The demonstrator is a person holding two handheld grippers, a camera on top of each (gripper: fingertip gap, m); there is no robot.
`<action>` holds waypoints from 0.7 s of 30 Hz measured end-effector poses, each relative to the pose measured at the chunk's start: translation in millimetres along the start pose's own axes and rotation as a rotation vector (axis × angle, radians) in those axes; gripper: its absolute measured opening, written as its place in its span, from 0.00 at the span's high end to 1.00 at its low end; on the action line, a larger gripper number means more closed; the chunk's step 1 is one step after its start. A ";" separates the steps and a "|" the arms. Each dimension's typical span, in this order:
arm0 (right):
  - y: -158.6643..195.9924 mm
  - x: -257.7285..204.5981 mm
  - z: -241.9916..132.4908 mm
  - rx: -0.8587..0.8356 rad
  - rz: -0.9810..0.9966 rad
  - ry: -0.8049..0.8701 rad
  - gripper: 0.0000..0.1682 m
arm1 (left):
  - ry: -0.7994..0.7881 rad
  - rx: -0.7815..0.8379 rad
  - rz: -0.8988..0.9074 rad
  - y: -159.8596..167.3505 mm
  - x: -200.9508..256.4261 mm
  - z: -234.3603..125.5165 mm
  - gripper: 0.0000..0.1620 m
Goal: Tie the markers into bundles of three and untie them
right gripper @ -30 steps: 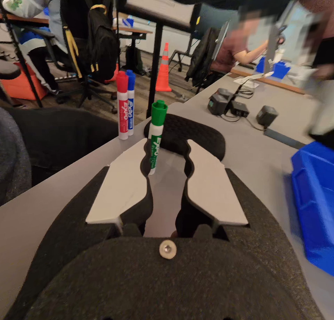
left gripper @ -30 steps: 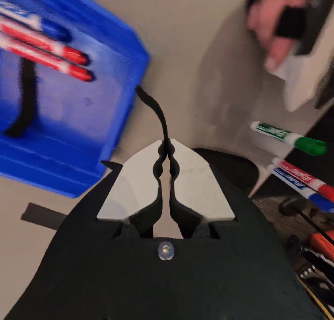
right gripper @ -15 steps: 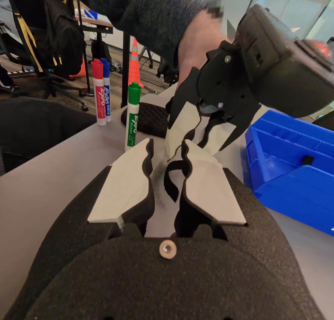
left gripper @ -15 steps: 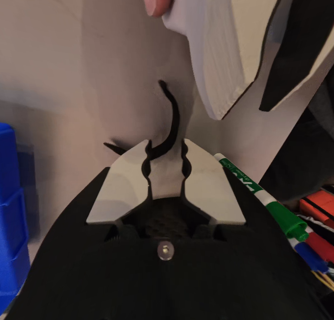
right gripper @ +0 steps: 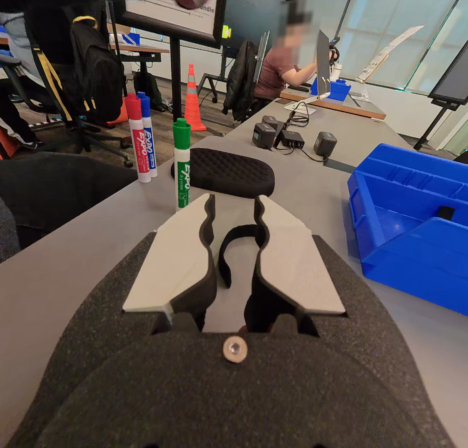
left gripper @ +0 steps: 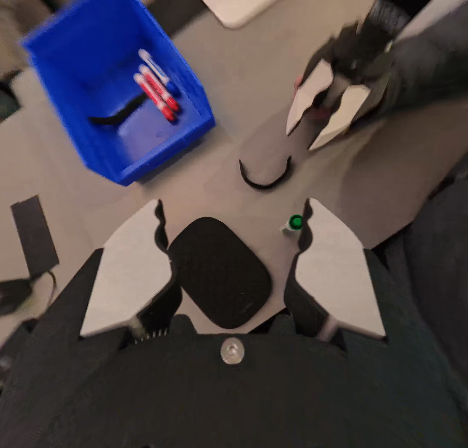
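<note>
A black strap (left gripper: 264, 180) lies curled in a U on the grey table. In the right wrist view the strap (right gripper: 228, 248) lies between the fingers of my right gripper (right gripper: 235, 200), which is open and not clamped on it. My left gripper (left gripper: 233, 203) is wide open and empty, high above the table. A green marker (right gripper: 182, 162) stands upright next to the black pad (right gripper: 225, 172); from above it shows by my left gripper's right finger (left gripper: 293, 223). A red marker (right gripper: 138, 137) and a blue marker (right gripper: 148, 132) stand at the table edge. My right gripper also shows in the left wrist view (left gripper: 326, 106).
A blue bin (left gripper: 76, 56) holds three markers (left gripper: 157, 89) and a second black strap (left gripper: 119, 113); it shows at the right in the right wrist view (right gripper: 410, 246). Black chargers with cables (right gripper: 291, 137) sit behind the pad. The table edge runs left of the standing markers. Some 20 cm of space lies between my two pairs of fingers.
My left gripper let go of the strap, opened wide and rose well above the table. The strap now lies on the table between my right gripper's open fingers.
</note>
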State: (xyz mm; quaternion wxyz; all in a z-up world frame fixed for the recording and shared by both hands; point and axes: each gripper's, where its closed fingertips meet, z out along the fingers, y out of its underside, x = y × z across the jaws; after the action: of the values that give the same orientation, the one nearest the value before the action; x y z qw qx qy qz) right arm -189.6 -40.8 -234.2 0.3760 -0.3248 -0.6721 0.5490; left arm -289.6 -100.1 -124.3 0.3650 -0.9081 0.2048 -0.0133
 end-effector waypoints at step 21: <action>4.4 -10.0 5.6 -0.035 -0.051 -0.031 0.84 | -0.580 0.683 -0.454 160.8 94.7 16.3 0.30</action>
State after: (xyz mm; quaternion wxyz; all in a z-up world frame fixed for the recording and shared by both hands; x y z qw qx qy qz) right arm -189.3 -51.3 -240.6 0.3739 -0.3057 -0.6955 0.5321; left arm -258.3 -230.0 -255.6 0.6711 -0.7248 -0.1238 0.0946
